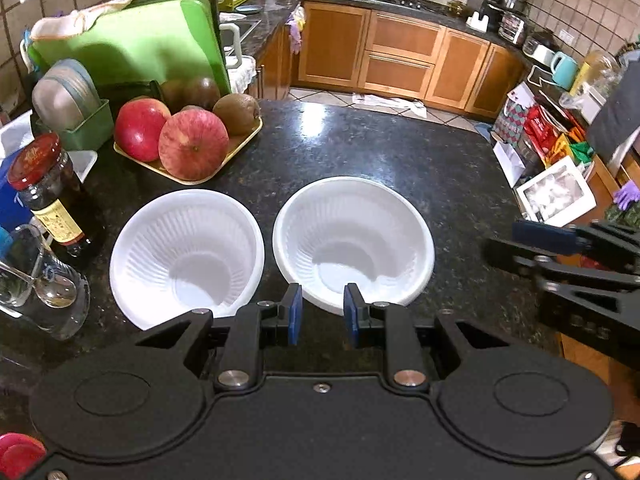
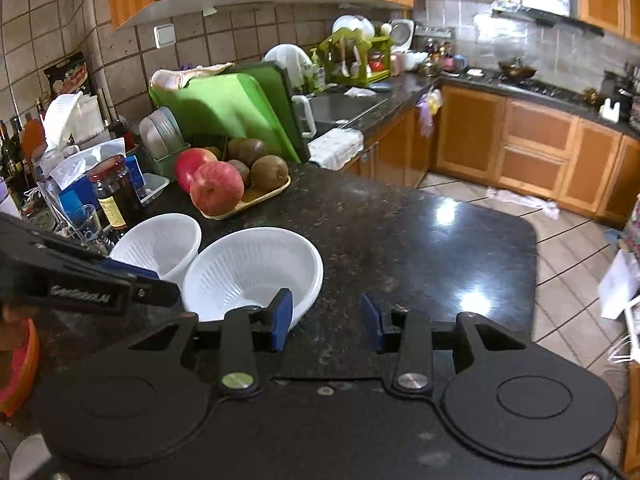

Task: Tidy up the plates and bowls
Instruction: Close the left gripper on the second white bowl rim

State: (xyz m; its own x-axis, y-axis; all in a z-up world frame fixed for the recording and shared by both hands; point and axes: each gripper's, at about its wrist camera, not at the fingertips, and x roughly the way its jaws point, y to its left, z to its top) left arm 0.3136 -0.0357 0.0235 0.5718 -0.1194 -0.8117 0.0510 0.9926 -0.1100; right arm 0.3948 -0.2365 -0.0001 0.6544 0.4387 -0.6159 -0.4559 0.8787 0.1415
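Observation:
Two white ribbed bowls stand side by side on the dark granite counter (image 1: pixel 400 152). In the left wrist view the left bowl (image 1: pixel 188 256) and the right bowl (image 1: pixel 352 236) lie just ahead of my left gripper (image 1: pixel 322 309). That gripper is open, hovering at the right bowl's near rim, and its blue pads press on nothing. My right gripper (image 2: pixel 326 316) is also open over bare counter, its left finger (image 2: pixel 280 312) overlapping the near rim of the right bowl (image 2: pixel 248 268). The other bowl (image 2: pixel 160 240) sits further left. Each gripper shows in the other's view: right gripper (image 1: pixel 520 240), left gripper (image 2: pixel 120 284).
A yellow tray (image 1: pixel 240 148) of apples and kiwis sits behind the bowls. A red-lidded dark jar (image 1: pixel 52 200) and a glass with a spoon (image 1: pixel 40 280) stand left of them. A green cutting board (image 1: pixel 140 44) leans behind. The counter's edge (image 2: pixel 534 240) drops to tiled floor on the right.

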